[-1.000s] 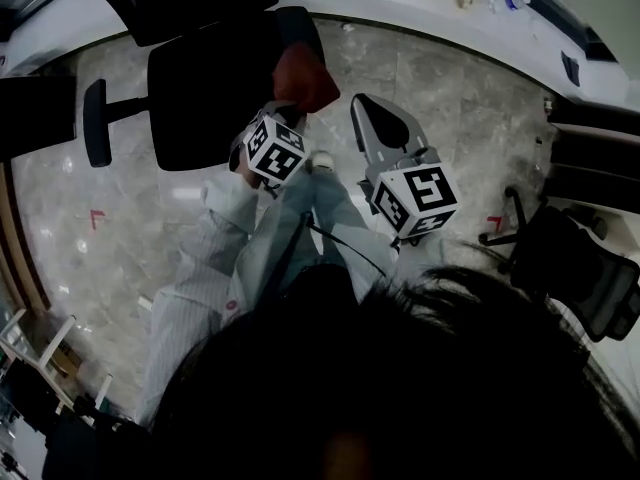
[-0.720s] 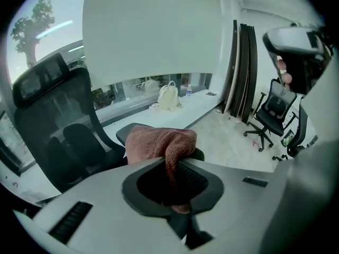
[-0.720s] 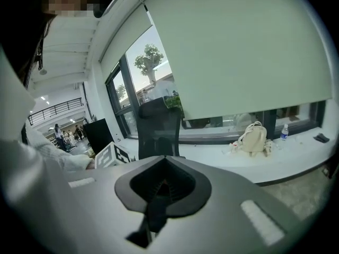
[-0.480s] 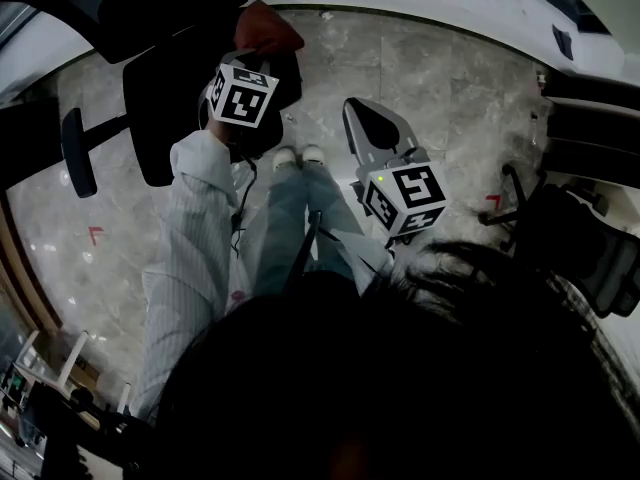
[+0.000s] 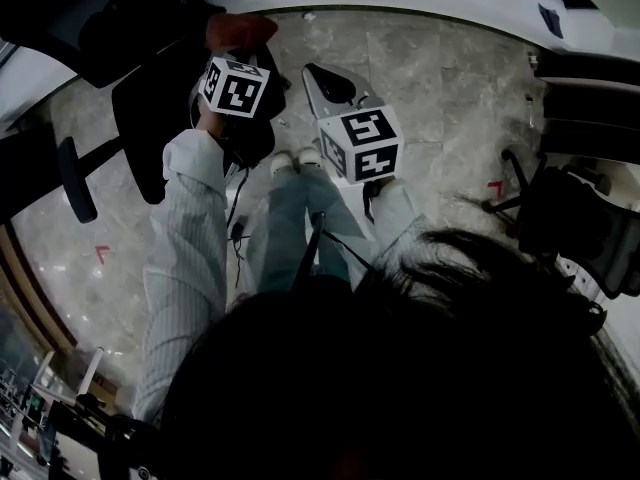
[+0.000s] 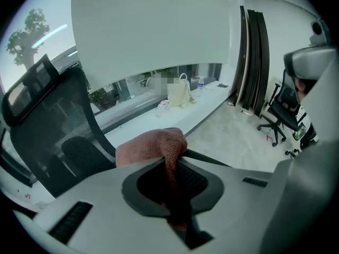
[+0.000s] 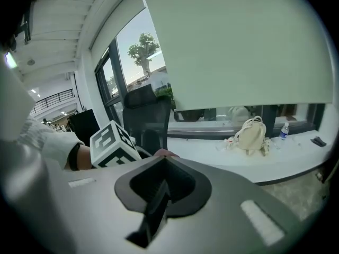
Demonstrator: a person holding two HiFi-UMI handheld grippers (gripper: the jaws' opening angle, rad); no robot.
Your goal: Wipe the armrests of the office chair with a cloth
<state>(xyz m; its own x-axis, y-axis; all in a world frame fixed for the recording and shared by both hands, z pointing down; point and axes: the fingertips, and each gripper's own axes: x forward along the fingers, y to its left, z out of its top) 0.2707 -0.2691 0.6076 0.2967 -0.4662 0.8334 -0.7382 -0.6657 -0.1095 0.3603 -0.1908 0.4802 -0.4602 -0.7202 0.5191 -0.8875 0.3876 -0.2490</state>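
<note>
The black office chair [image 5: 150,98] stands on the floor at the upper left of the head view, with one armrest [image 5: 68,178] jutting out on its left. My left gripper [image 5: 232,56] is shut on a red-brown cloth [image 5: 240,30] and holds it over the chair's far side, near the backrest. In the left gripper view the cloth [image 6: 153,144] bunches out of my left gripper [image 6: 175,157], with the chair's mesh back [image 6: 50,120] just beyond it. My right gripper [image 5: 322,73] hovers over the floor to the right of the chair, shut and empty. Its own view shows the right gripper [image 7: 161,160] beside the left gripper's marker cube [image 7: 114,142].
A white window ledge [image 7: 254,160] carries a cream bag [image 7: 251,134] and a small bottle [image 7: 284,131]. More black office chairs [image 5: 575,233] stand at the right. The person's legs and shoes [image 5: 298,158] are on the marble floor between the grippers.
The left gripper has carried the cloth up and away across the chair towards its backrest. The right gripper has moved up and to the left, closer to the left one.
</note>
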